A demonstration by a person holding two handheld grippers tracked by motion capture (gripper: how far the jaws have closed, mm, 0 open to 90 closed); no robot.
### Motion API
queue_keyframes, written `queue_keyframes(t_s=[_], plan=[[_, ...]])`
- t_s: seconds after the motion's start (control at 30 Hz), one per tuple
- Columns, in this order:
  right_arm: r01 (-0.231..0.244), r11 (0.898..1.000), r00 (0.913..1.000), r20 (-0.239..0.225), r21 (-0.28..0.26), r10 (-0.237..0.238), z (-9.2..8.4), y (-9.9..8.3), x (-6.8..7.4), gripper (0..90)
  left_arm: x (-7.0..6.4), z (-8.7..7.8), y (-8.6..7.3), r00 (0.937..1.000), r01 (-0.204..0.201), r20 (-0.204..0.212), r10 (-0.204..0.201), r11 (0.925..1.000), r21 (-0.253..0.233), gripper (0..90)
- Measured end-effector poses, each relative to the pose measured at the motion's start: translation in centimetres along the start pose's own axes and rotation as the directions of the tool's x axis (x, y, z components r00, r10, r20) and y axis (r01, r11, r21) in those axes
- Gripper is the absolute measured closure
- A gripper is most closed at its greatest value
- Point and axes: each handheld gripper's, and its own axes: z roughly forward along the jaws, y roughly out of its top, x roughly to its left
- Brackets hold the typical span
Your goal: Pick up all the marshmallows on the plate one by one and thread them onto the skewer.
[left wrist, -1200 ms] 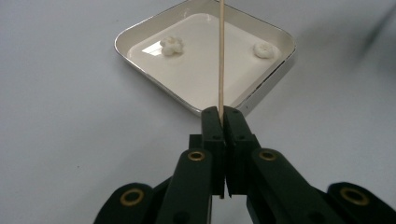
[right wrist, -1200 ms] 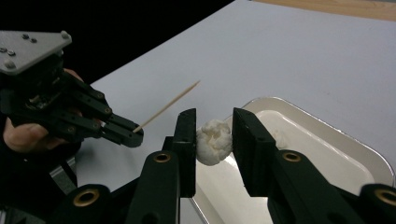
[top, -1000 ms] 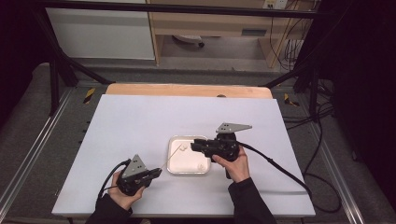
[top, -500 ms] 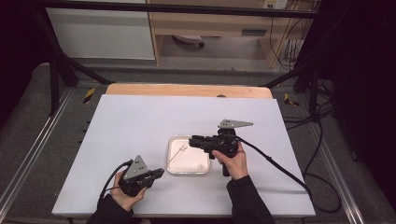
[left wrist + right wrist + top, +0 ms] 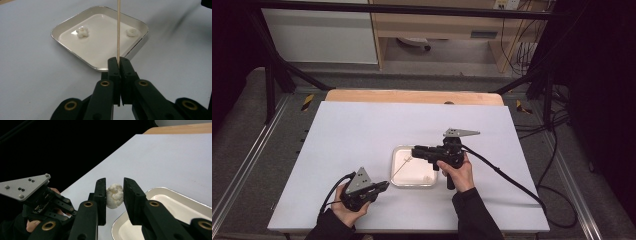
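My left gripper (image 5: 118, 61) is shut on a thin wooden skewer (image 5: 118, 30) that reaches out over a shallow white square tray (image 5: 75, 53). Two white puffy pieces (image 5: 82, 32) lie in that tray. In the high view the left gripper (image 5: 384, 185) sits at the table's front left, and its skewer (image 5: 402, 169) slants up across the tray (image 5: 412, 185). My right gripper (image 5: 114, 182) is shut on another white puffy piece (image 5: 114, 195), held above the tray's edge (image 5: 175, 202). From above, the right gripper (image 5: 413, 150) hovers over the tray, close to the skewer's far tip.
The tray rests on a white table top (image 5: 362, 130) with a wooden strip (image 5: 412, 96) along the back edge. A black cable (image 5: 507, 177) trails from the right gripper across the table's right side. Dark frame bars and floor surround the table.
The right gripper has lifted slightly over the tray with the white piece in its jaws. The left gripper and its skewer have stayed put.
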Motion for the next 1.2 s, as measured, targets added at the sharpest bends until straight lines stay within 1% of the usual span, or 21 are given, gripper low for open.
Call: queue_keyframes(t_s=[0.3, 0.4, 0.57, 0.77, 0.83, 0.93, 1.03, 1.2], plan=[[-0.019, 1.0, 0.9997, -0.016, 0.013, 0.019, 0.6, -0.4, -0.2, 74.0, 0.0, 0.0, 0.0, 1.0, -0.003, -0.002, 0.003, 1.0, -0.001, 88.4], [-0.028, 0.999, 0.9991, -0.032, 0.015, 0.029, 0.8, -0.6, -0.2, 74.6, -0.1, 0.0, 0.0, 1.0, -0.007, 0.001, 0.007, 1.0, -0.001, 88.4], [-0.037, 0.999, 0.9985, -0.04, 0.018, 0.037, 1.1, -0.9, -0.1, 75.1, -0.1, 0.1, -0.1, 1.0, -0.007, -0.001, 0.007, 1.0, 0.002, 88.5], [-0.049, 0.999, 0.9968, -0.062, 0.015, 0.05, 1.4, -1.4, 0.0, 75.6, -0.1, 0.2, -0.2, 1.0, -0.004, -0.003, 0.004, 1.0, 0.001, 88.6], [-0.049, 0.999, 0.9965, -0.067, 0.021, 0.05, 1.5, -1.5, 0.1, 75.6, -0.1, 0.2, -0.1, 1.0, -0.004, -0.001, 0.004, 1.0, -0.008, 88.6], [-0.053, 0.998, 0.995, -0.082, 0.045, 0.056, 1.9, -2.0, 0.1, 75.7, -0.3, 0.2, 0.1, 1.0, -0.004, 0.001, 0.004, 0.9998, -0.021, 88.6], [-0.054, 0.997, 0.9947, -0.084, 0.061, 0.059, 2.3, -2.6, 0.1, 75.5, -0.4, 0.4, 0.1, 1.0, -0.001, -0.003, 0.001, 0.9999, -0.011, 88.6], [-0.054, 0.996, 0.9949, -0.08, 0.075, 0.06, 2.9, -3.4, 0.2, 75.1, -0.6, 0.8, 0.2, 0.9999, 0.012, -0.008, -0.012, 0.9999, -0.009, 88.5]])
